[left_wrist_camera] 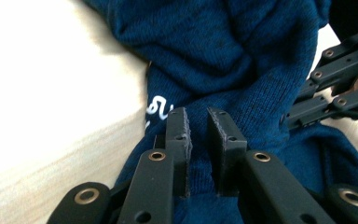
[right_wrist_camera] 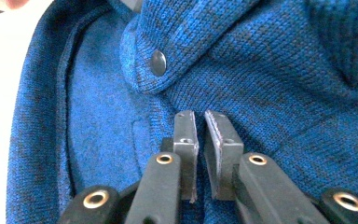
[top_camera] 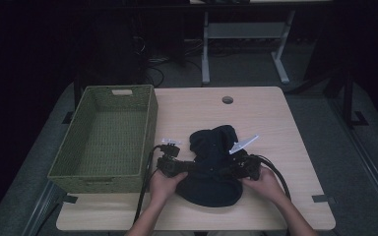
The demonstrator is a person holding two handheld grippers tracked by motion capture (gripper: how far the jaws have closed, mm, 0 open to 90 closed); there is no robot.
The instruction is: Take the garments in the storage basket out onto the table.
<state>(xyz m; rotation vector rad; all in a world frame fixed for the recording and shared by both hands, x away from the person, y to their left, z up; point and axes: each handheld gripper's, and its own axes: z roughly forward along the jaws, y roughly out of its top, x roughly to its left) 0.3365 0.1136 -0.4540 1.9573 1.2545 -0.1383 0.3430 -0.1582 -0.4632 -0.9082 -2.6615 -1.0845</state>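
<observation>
A dark blue knitted garment (top_camera: pixel 211 164) lies bunched on the near half of the wooden table (top_camera: pixel 275 118), just right of the green woven basket (top_camera: pixel 103 135) that stands along the table's left side. The person's two hands come in from the near edge, each with a gripper pushed into the garment from its own side. The left gripper (top_camera: pixel 177 166) meets the cloth at its left edge, and in the left gripper view (left_wrist_camera: pixel 198 116) its jaws stand nearly together with a fold of the blue knit pinched between the pads, beside some white lettering (left_wrist_camera: pixel 157 108) on the fabric. The other gripper's black linkage shows at the right of that view, resting against the cloth. The right gripper (top_camera: pixel 241 168) presses in at the garment's right edge; in the right gripper view (right_wrist_camera: pixel 199 116) its jaws are also almost closed, clamped on a ridge of the knit just below a round metal snap button (right_wrist_camera: pixel 158 62). A white tag (top_camera: pixel 243 143) sticks out from the garment's upper right. A small white label (top_camera: pixel 171 141) lies on the table near the left gripper.
</observation>
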